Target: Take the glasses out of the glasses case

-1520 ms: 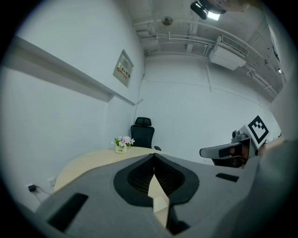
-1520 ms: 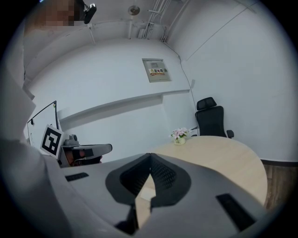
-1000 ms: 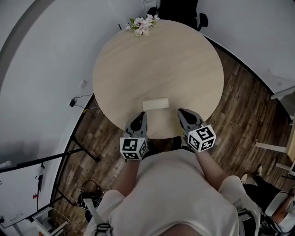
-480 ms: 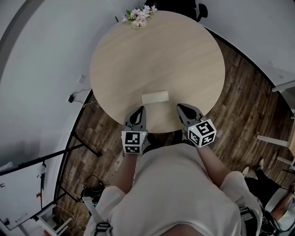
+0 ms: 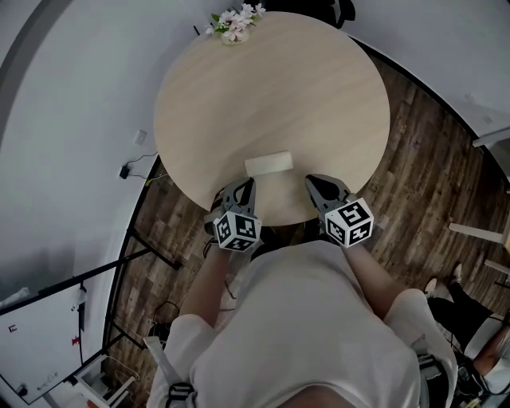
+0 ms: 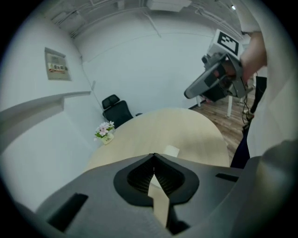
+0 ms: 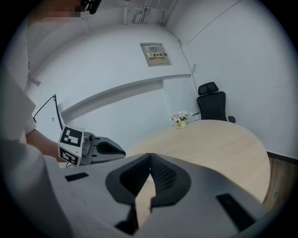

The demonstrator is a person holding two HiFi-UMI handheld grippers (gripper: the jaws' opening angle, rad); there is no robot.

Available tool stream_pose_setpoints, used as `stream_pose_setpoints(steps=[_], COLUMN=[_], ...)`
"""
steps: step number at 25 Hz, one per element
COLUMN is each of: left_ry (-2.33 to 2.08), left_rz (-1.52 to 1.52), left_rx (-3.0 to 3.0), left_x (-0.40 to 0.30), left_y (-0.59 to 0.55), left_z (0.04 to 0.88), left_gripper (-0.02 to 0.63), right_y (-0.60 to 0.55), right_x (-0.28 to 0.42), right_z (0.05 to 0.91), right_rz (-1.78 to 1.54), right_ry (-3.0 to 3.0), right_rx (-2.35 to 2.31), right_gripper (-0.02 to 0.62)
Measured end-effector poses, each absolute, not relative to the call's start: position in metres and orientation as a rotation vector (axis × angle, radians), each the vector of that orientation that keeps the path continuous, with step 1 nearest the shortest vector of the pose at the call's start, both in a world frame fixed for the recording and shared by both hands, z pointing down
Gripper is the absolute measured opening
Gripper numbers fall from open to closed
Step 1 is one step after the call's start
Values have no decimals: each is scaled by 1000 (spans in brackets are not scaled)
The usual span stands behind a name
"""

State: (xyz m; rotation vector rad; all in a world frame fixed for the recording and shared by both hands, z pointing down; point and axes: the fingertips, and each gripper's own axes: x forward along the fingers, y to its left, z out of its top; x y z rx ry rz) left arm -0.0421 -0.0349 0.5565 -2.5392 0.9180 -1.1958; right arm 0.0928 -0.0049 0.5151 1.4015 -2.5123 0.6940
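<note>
One pale glasses case [image 5: 268, 163] lies near the edge of the round table [image 5: 271, 88] closest to me, lid down, so I can't see what's inside. My two grippers flank it without touching: left gripper [image 5: 245, 188], right gripper [image 5: 313, 183], each with fingers pressed together on nothing. One pot of flowers [image 5: 233, 24] sits at the far rim, well apart.

Head camera high above shared table [image 5: 271, 88]
</note>
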Motion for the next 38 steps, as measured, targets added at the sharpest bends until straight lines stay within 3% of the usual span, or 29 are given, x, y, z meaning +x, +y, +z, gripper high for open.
stream_pose_setpoints(steps=[20, 38], left_ry=[486, 407], left_rz=[-1658, -1728], left_rx=[-2107, -1973], left_x=[-56, -63], left_y=[-57, -63], left_z=[680, 721], left_gripper=[6, 6], right_y=[0, -10], right_x=[89, 85], right_z=[529, 543], right_rz=[778, 911], right_ry=[-2478, -2457], right_rx=[1389, 1383], right_gripper=[12, 12])
